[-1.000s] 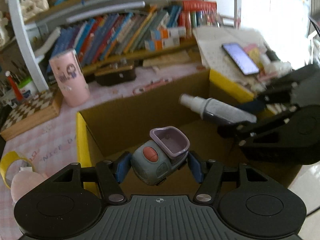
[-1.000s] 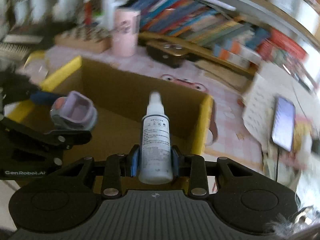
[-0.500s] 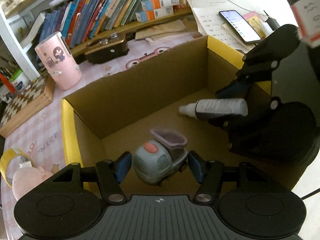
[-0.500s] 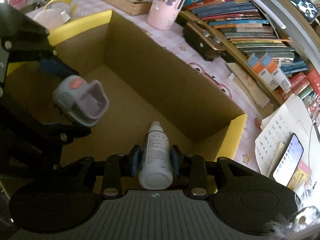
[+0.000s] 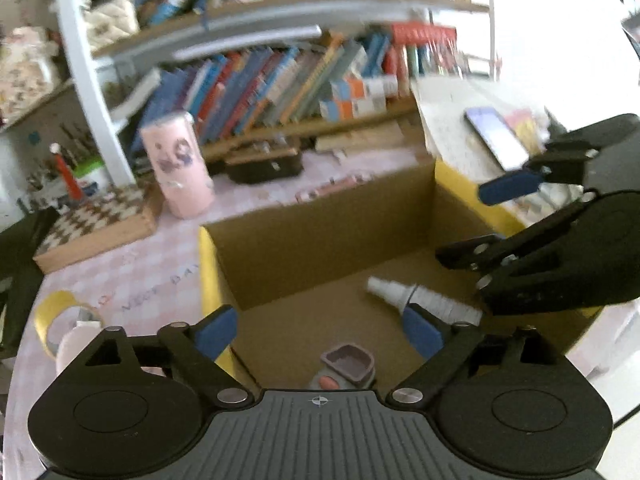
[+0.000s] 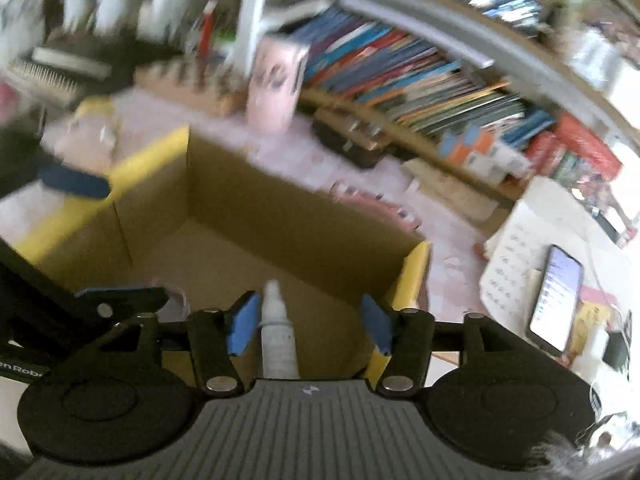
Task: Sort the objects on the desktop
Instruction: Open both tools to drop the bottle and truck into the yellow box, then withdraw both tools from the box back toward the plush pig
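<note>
While both grippers are hanging over the box, the notes are reading as follows.

Box: the cardboard box [image 5: 320, 236] with yellow rims is sitting open on the pink checked cloth [image 5: 132, 276].
Left gripper [image 5: 320, 330]: its jaws have just been opening and are standing wide apart, with nothing between the blue pads.
Toy: the small grey and purple toy [image 5: 346, 368] is lying on the box floor, just below the left gripper and clear of both pads.
Right gripper [image 6: 308, 322]: its jaws have just been opening and are standing apart; neither pad is pressing on anything.
Bottle: the white spray bottle [image 6: 277, 336] is lying on the box floor between the right gripper's pads, nearer the left one, nozzle pointing away from the camera.
Cup: a pink cup [image 5: 178, 168] is standing on the cloth behind the box.
Phone: a phone [image 6: 556, 292] is lying on papers to the right of the box.
Blur: both views are smearing, so fine detail is not readable.
</note>
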`<state>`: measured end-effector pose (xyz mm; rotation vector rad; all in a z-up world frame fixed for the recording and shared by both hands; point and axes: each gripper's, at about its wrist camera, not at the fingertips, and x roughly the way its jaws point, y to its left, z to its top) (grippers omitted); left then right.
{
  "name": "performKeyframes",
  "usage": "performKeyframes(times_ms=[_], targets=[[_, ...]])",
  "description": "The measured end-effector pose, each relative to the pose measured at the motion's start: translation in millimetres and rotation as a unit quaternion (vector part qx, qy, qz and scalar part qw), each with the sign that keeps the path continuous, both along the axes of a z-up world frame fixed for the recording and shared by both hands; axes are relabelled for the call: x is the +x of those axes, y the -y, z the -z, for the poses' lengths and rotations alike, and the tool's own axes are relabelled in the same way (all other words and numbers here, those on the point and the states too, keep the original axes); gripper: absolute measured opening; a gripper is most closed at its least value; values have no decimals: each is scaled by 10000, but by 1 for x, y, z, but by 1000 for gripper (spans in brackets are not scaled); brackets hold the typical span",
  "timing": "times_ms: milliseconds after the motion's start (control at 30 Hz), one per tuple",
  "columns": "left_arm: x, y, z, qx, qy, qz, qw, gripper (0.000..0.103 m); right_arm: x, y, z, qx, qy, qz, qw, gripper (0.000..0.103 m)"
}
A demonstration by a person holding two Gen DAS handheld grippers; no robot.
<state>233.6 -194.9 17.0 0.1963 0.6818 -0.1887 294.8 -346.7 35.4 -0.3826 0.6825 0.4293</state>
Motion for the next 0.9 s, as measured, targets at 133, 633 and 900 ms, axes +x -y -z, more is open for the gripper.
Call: performKeyframes(times_ms=[133, 633, 900], targets=[[-20, -12, -15, -257, 336, -138, 9990, 97, -26, 13, -21, 576, 345, 489, 9965, 71], [-77, -72, -18, -608, 627, -682, 9938, 100, -121, 27, -17, 1407, 598, 2103, 9656, 76], [-104, -102, -1, -549, 363, -634, 9958, 100, -158, -10, 1, 1372, 399, 2405, 9601, 76]])
